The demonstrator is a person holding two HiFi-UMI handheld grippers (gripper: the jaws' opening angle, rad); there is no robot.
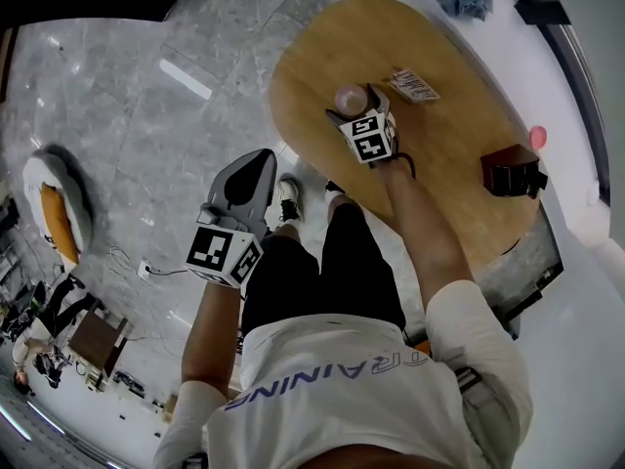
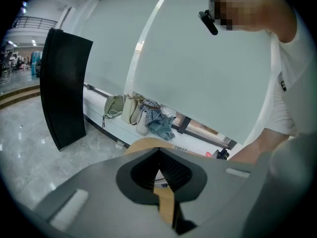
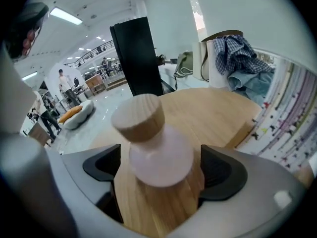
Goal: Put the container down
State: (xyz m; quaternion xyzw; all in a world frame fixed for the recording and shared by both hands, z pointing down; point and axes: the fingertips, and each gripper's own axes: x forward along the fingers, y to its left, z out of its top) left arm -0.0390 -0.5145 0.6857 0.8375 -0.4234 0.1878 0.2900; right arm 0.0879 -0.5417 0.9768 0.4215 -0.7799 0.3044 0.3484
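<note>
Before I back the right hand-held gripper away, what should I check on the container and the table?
1. Container on the table: ok, it sits on the wood.
2. Right hand-held gripper open: ok, both pads stand clear of the container's sides.
3. Wooden lid in place: ok, it caps the container.
4. Container upright: cannot tell, it looks tilted and blurred in the right gripper view.
5. Neighbours clear: ok, the packet and black box lie apart from the container.
6. Left hand-held gripper out of the way: ok, shut, empty, off the table.
</note>
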